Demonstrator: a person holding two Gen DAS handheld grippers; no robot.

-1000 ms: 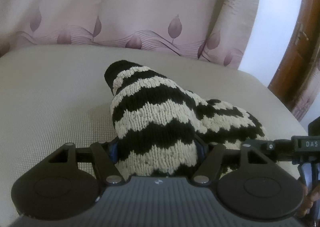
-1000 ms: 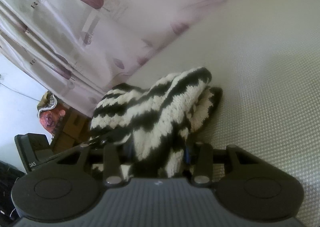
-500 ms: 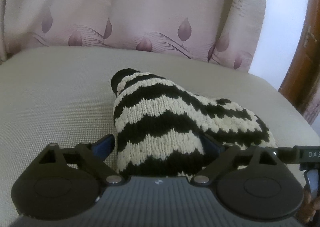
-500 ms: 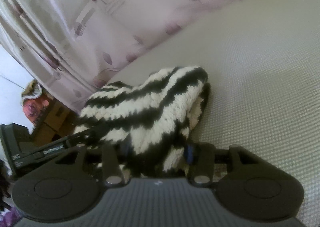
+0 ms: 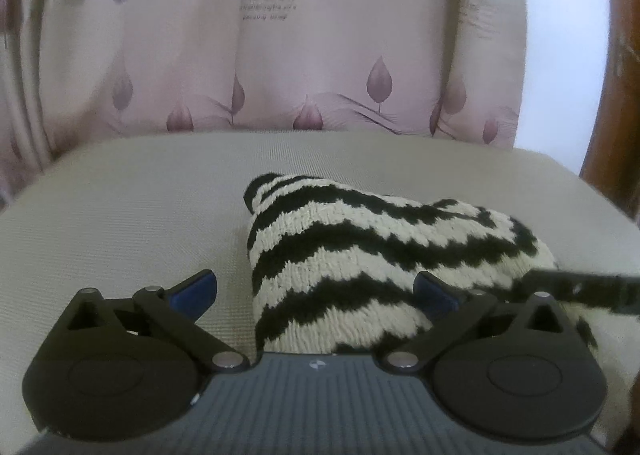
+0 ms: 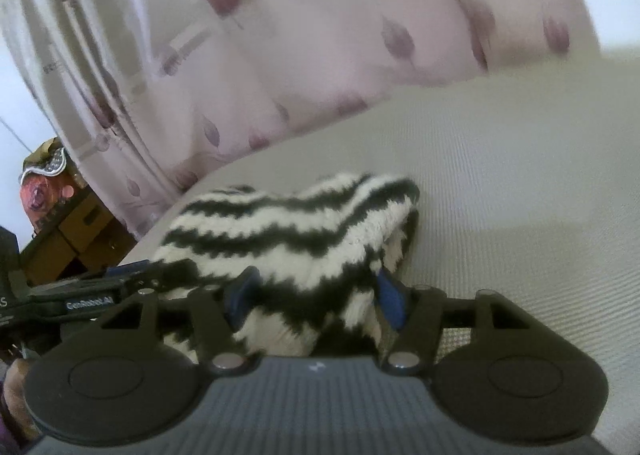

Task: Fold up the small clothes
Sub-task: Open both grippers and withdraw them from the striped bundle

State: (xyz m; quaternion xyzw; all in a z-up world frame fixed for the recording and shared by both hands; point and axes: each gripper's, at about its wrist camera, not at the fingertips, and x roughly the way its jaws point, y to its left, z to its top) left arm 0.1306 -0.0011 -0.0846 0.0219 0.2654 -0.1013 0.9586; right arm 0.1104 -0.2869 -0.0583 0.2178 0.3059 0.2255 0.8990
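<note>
Cream woven cushion surface [image 5: 120, 215] carries the black-and-cream zigzag knitted garment [image 5: 360, 255], bunched in a heap near its front edge. Left gripper [image 5: 314, 287] gapes wide, still opening; right gripper [image 6: 316, 291] is opening around knit. Loose yarn could snag a blue pad, dragging the fold apart.

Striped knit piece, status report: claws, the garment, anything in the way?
Left claw opening, pads clear of knit. Right claw opening, striped knit piece between its pads. Knit bunched on beige cushion. Nothing in the way.
</note>
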